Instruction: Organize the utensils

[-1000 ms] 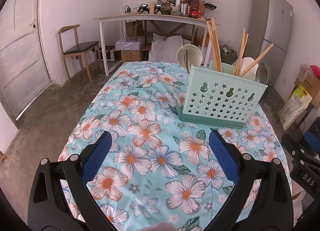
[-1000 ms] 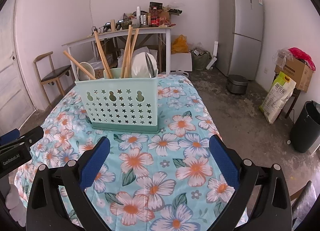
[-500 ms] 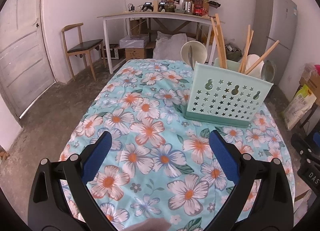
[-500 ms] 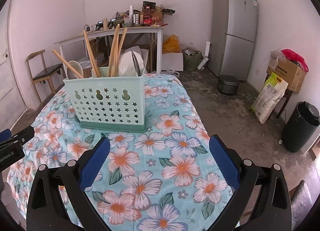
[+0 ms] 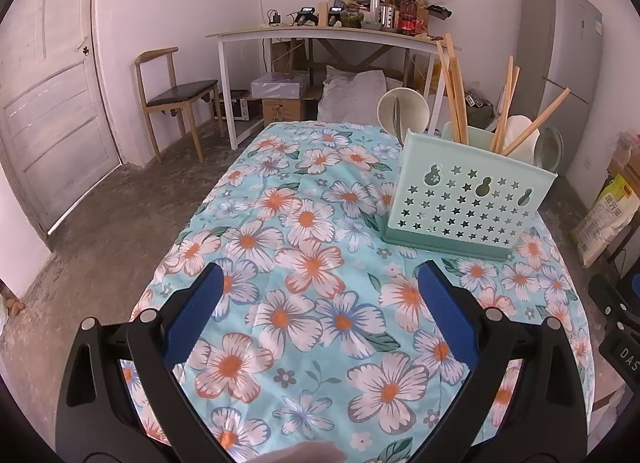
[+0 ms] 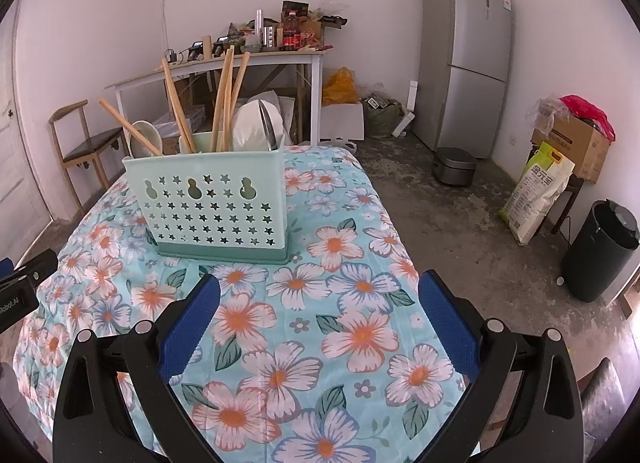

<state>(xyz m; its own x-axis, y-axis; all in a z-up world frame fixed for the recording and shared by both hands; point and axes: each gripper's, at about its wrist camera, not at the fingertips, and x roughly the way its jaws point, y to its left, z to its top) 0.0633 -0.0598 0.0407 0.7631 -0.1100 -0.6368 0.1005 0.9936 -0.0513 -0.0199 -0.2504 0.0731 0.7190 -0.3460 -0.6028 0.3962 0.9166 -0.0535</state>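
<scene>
A mint green utensil rack (image 5: 464, 203) (image 6: 216, 207) with star cut-outs stands on the floral tablecloth (image 5: 320, 263) (image 6: 320, 303). Several wooden chopsticks (image 5: 452, 87) (image 6: 228, 95) lean upright in it, with white bowls (image 5: 402, 109) (image 6: 252, 127) and a metal plate (image 6: 267, 125) slotted beside them. My left gripper (image 5: 320, 299) hovers open over the cloth, short of the rack and to its left, holding nothing. My right gripper (image 6: 320, 299) is also open and empty, in front of the rack and slightly right of it.
A white work table (image 5: 332, 35) with clutter stands at the back wall, a wooden chair (image 5: 172, 91) at the left, a grey fridge (image 6: 466, 59) at the right. A black bin (image 6: 600, 251), a sack (image 6: 536, 195) and boxes (image 6: 572, 143) sit on the floor right of the table.
Both views have drifted slightly: the rack has shifted right in the left wrist view and left in the right wrist view. Both grippers stay open and empty.
</scene>
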